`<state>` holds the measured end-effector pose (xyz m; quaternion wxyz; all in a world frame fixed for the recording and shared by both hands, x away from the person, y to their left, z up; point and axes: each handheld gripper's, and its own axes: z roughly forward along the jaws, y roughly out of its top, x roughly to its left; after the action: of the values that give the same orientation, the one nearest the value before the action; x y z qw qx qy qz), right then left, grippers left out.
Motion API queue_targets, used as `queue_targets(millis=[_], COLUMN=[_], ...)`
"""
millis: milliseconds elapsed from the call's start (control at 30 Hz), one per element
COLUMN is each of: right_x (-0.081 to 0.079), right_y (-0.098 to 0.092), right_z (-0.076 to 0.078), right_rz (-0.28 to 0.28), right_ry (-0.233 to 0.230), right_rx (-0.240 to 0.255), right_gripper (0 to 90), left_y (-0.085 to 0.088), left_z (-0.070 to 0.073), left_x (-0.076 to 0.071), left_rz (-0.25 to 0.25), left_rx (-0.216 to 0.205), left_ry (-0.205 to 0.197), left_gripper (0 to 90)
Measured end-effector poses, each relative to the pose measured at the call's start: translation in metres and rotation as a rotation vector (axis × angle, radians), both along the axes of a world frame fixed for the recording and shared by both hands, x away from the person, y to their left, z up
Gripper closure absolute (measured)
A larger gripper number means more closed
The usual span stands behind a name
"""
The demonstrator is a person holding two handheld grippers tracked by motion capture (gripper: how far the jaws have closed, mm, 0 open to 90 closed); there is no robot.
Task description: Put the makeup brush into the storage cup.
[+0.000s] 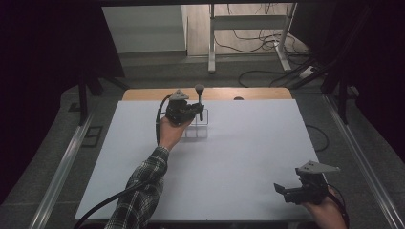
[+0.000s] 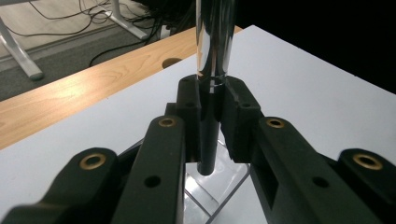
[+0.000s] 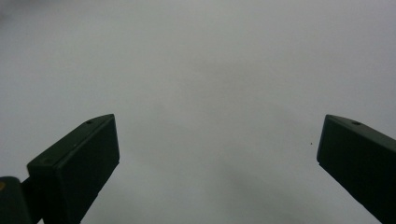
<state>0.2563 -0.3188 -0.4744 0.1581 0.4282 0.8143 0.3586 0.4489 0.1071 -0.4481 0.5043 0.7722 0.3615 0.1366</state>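
Makeup brush: bristle head cut off by the upper edge in the left gripper view; handle partly hidden between the left tool's pads. Clear organizer: compartments too faint to count, near wall hidden behind the hand. Right tool: jaw bases cut off below

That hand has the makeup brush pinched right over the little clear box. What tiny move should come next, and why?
Probably a slow, straight lowering. The left gripper holds the brush upright by its handle, whose lower end hangs just above an open compartment of the clear organizer. Opening the fingers now would likely let it drop and tip.
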Motion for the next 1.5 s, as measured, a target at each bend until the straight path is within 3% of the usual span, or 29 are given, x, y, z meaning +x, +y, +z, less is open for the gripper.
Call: queue_targets(millis=[600, 967, 1100, 1233, 1500], right_x=[0.0, 0.0, 0.0, 0.0, 0.0], right_y=[0.0, 0.0, 0.0, 0.0, 0.0], right_z=[0.0, 0.0, 0.0, -0.001, 0.0], right_rz=[0.005, 0.01, 0.01, 0.013, 0.011], right_ry=[0.002, 0.005, 0.007, 0.007, 0.007], right_rx=[0.002, -0.001, 0.0, -0.003, -0.002], right_gripper=[0.0, 0.0, 0.0, 0.0, 0.0], left_y=[-0.006, -0.008, -0.008, -0.006, -0.008], left_z=[-0.018, -0.018, -0.015, -0.012, -0.005], left_x=[0.001, 0.0, -0.001, -0.002, -0.004], left_rz=[0.008, 0.02, 0.032, 0.025, 0.024], left_rx=[0.021, 0.011, 0.03, 0.027, 0.072], left_ry=[0.021, 0.019, 0.007, 0.005, -0.004], left_gripper=[78.1, 77.1, 63.7, 58.1, 40.7])
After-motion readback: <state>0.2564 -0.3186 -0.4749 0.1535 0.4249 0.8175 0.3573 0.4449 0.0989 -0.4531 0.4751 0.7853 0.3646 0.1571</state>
